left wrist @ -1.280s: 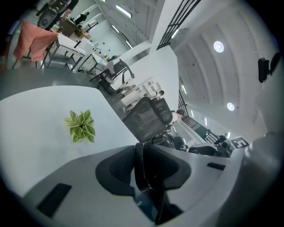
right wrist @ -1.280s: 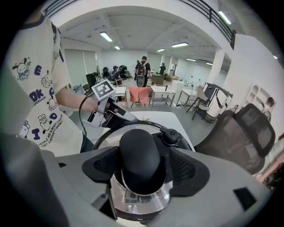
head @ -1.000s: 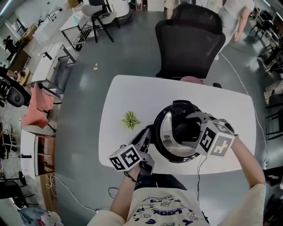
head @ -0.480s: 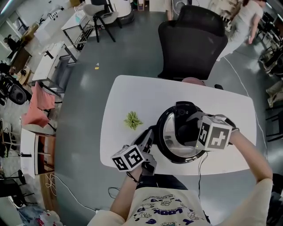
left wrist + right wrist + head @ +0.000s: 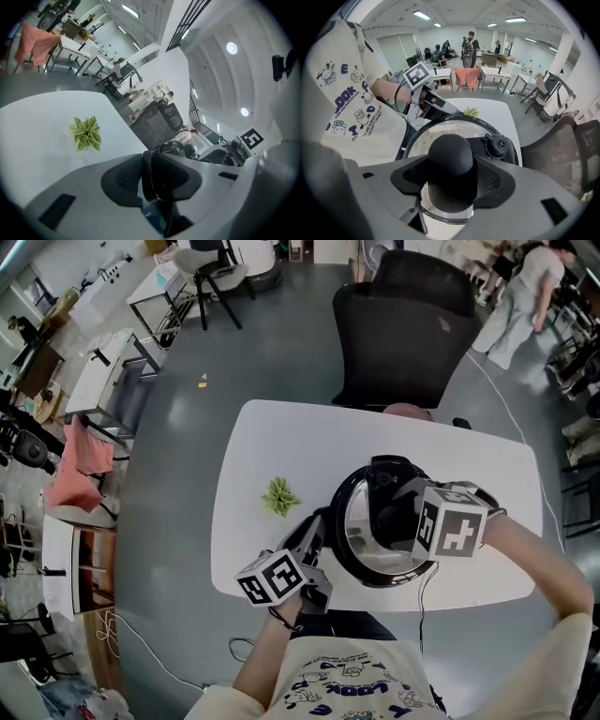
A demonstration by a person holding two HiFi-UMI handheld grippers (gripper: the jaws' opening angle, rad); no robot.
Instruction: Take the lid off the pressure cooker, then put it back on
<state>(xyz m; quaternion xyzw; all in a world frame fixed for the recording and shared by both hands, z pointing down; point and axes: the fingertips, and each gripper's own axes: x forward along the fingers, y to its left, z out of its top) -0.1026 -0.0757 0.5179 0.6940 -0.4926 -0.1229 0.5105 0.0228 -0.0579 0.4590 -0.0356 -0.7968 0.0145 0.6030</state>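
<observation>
Pressure cooker point(image 5: 349, 554) sits on the white table point(image 5: 281, 437), near the person's edge. The lid point(image 5: 437, 135), glass with a dark rim, looks seated on the cooker, not raised or tilted as far as the head view shows.

Right gripper point(image 5: 399, 517) comes in from the cooker's right, its jaws clamped on the black knob point(image 5: 450, 157) at the lid's centre, a pad pressing each side. A black steam valve point(image 5: 497, 145) is on the lid just beyond the knob.

Left gripper point(image 5: 314, 538) is at the cooker's left, jaws narrow and pinching a thin black part point(image 5: 151, 180), which I judge to be the cooker's side handle, bracing the pot.

Progress: both grips are set and the lid is on. I can't tell from this alone whether the lift is yet to come or the lid is already back. If it is the start, everything is left: lift off, then reseat. If it is the end, only letting go remains.

A small green plant point(image 5: 277, 495) lies on the table left of the cooker, well apart from it. A black office chair point(image 5: 403, 334) stands beyond the cooker, across the table.

Writing: the shirt point(image 5: 342, 108) shows cartoon figures and big letters, "OOK" readable, likely "LOOK". The marker cubes carry black-and-white square patterns and no words. No brand is readable on the cooker.
</observation>
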